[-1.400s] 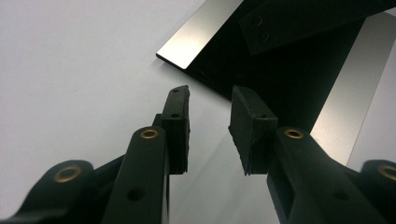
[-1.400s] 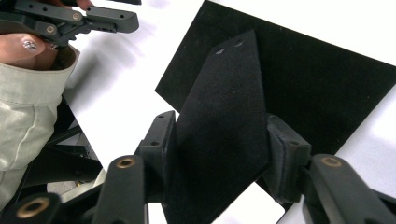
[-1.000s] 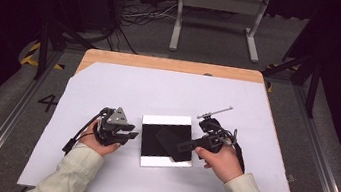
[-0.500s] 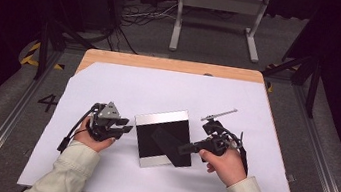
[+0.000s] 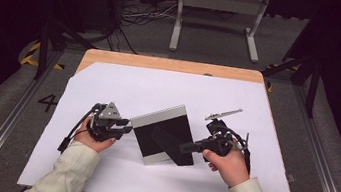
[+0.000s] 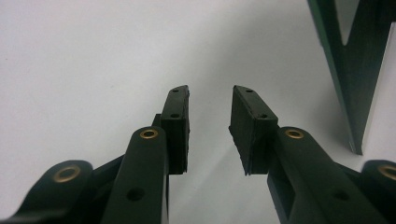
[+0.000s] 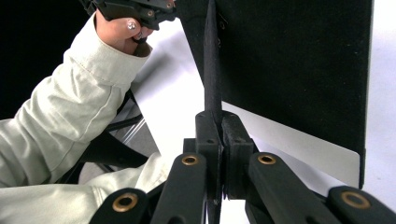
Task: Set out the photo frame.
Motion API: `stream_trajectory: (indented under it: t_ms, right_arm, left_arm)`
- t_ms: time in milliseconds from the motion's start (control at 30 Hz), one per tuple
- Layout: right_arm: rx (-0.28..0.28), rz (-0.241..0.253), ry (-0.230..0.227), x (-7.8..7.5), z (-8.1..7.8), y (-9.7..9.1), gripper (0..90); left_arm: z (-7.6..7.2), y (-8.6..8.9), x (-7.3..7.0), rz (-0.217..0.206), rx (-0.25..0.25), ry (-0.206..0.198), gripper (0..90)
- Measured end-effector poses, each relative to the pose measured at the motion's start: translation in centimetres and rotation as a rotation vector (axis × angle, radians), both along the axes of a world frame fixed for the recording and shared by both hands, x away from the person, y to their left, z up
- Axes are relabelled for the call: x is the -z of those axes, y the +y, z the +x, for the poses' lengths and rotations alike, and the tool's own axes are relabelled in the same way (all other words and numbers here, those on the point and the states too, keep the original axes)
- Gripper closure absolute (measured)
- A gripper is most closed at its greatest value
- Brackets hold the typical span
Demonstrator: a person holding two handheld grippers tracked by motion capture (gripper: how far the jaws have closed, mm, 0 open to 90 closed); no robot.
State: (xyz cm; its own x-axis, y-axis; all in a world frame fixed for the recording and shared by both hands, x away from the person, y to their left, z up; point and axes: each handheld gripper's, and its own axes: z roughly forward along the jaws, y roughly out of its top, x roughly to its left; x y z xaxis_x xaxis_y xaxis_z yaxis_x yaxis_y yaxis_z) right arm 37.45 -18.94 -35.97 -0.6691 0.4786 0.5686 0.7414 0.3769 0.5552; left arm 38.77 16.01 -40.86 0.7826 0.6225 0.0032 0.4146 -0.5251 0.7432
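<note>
the right gripper, its jaws just closing, pinches the thin stand flap of the black photo frame at table centre. the left gripper stands spread and empty at the frame's nine o'clock; with so narrow a hold, the frame could swing or slip flat onto the white sheet

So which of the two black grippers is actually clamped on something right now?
The right gripper: its jaws are pinched shut on the thin black stand flap of the black photo frame. The left gripper stands open over bare white paper.
</note>
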Motion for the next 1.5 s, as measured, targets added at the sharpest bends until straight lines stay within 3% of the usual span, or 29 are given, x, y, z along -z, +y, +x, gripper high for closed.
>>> stream_trajectory:
  t_ms: [300,567,767,900,1133,1400,1500]
  right_arm:
    - [0.039,-0.019,-0.134,-1.0,-0.6,-0.3,87.7]
    - [0.085,0.022,-0.245,-0.8,-0.8,-1.1,87.6]
    - [0.089,-0.039,-0.318,-0.4,-0.9,-1.3,87.4]
    - [0.075,-0.045,-0.327,0.0,-0.8,-1.8,86.8]
    - [0.055,-0.096,-0.344,0.5,-1.1,-2.4,85.1]
    - [0.015,-0.158,-0.348,0.9,-1.8,-2.5,85.2]
    - [-0.006,-0.201,-0.355,1.0,-2.2,-2.4,85.1]
  left_arm:
    - [0.0,-0.1,0.0,0.003,0.003,0.0,68.1]
    - [0.0,-0.2,0.1,0.005,0.005,-0.001,68.1]
    - [0.0,-0.2,0.1,0.006,0.005,0.0,67.9]
    - [-0.1,-0.2,0.1,0.003,0.006,-0.001,67.9]
    - [0.0,-0.2,0.1,0.006,0.009,0.001,67.8]
    - [-0.1,-0.3,0.1,0.005,0.011,0.0,67.9]
    - [-0.1,-0.3,0.1,0.005,0.013,0.0,67.9]
